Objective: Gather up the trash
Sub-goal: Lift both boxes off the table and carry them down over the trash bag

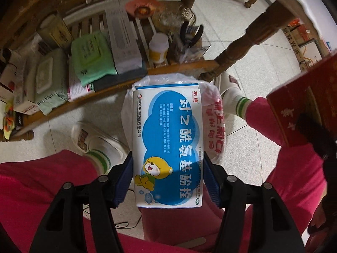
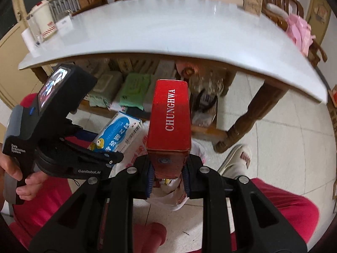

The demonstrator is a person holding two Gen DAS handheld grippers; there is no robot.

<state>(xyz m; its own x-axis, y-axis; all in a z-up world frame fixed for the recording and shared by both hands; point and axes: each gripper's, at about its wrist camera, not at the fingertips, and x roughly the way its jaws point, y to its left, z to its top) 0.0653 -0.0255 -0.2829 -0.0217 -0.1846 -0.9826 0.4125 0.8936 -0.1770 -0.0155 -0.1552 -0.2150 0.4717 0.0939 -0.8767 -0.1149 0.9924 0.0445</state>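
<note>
Trash in both grippers: my left gripper (image 1: 168, 181) had its fingers (image 1: 124, 181) pinching a blue-and-white medicine box (image 1: 168, 139) by its long sides, cartoon yellow bear printed near the bottom, big white Chinese characters down the face, small red logo at the top corner. My right gripper (image 2: 167, 179) had its fingers (image 2: 149, 181) pinching a red carton (image 2: 169, 116) at its near end, "CHUNGHWA" in white along the side. Both boxes hung over a white plastic bag (image 1: 212, 122) with red Chinese print, sitting on the tiled floor (image 1: 252, 71) between the person's feet in white slippers (image 1: 92, 139). Inside the bag I couldn't tell contents. From the right wrist view I read "Data Acquisition System" and "GenRobot.AI" on the left gripper body, a hand (image 2: 25, 181) wrapped on its handle. Shelf (image 1: 118, 84) under the white worktop (image 2: 168, 29) held green wipe packs (image 1: 92, 57), a white-lidded bottle (image 1: 158, 47) with a yellow label, a long white box (image 1: 124, 40), black pliers (image 1: 190, 34). Red trousers (image 1: 42, 189) filled the near edge.
</note>
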